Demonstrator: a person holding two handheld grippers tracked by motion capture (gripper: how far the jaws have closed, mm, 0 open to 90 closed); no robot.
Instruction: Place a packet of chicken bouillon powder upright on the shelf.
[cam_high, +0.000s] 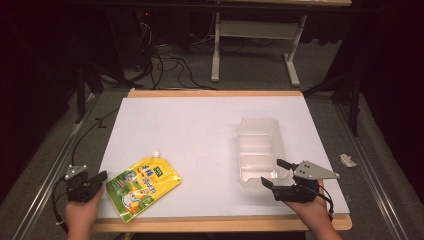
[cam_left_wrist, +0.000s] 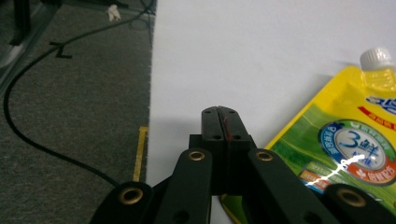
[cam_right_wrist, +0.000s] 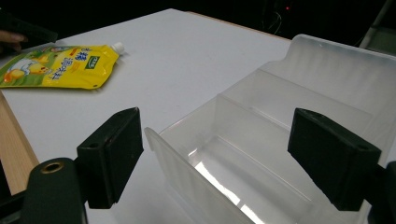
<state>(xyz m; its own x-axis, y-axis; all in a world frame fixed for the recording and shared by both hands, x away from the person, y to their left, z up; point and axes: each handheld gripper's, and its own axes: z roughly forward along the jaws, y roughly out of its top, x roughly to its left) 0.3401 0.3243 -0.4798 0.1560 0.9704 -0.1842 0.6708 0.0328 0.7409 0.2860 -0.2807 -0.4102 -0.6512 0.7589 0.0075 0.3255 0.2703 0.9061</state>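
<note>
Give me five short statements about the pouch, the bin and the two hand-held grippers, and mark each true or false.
1. The yellow pouch lies flat on the white table. True.
2. The pouch sits inside the clear plastic bin. False: it lies on the table, well apart from the bin.
3. The left hand-held gripper is shut, holding nothing. True.
4. The right hand-held gripper is clamped on the bin's wall. False: its jaws stand wide open by the bin's near end.
5. The pouch has a white cap. True.
</note>
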